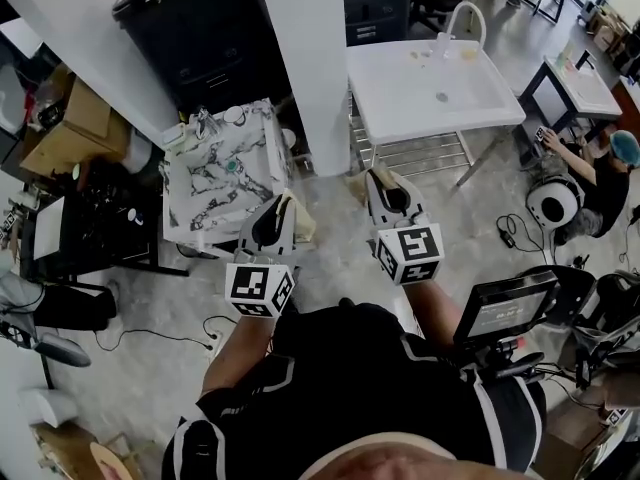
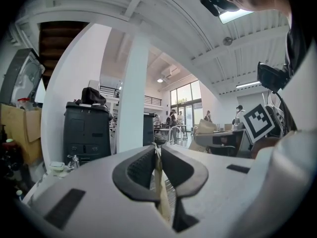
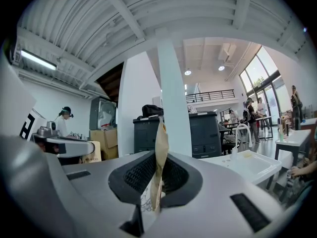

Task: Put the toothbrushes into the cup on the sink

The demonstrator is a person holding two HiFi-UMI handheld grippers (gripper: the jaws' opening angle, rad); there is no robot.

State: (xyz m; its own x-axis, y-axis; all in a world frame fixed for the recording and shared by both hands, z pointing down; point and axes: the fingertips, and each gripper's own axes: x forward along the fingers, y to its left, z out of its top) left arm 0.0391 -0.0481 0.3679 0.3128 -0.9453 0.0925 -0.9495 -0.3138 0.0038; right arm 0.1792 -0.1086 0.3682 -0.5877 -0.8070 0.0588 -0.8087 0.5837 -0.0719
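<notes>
Both grippers are raised in front of the person's chest, away from the sink. My left gripper [image 1: 284, 204] [image 2: 157, 156] is shut on a thin tan paper packet [image 2: 158, 182] that stands on edge between the pads. My right gripper [image 1: 379, 178] [image 3: 159, 158] is shut on a similar tan packet [image 3: 160, 148] that sticks up above the jaws. What the packets contain is hidden. The white sink [image 1: 432, 90] [image 3: 250, 165] with a curved faucet [image 1: 466, 16] stands ahead on the right. Small items [image 1: 441, 48] sit by the faucet; I cannot make out a cup.
A marble-patterned basin [image 1: 220, 173] on a stand is ahead on the left, with a white pillar [image 1: 312, 58] between it and the white sink. Black cabinets [image 1: 200, 38] stand behind. A person [image 1: 600, 173] crouches at the right, and cables lie on the floor.
</notes>
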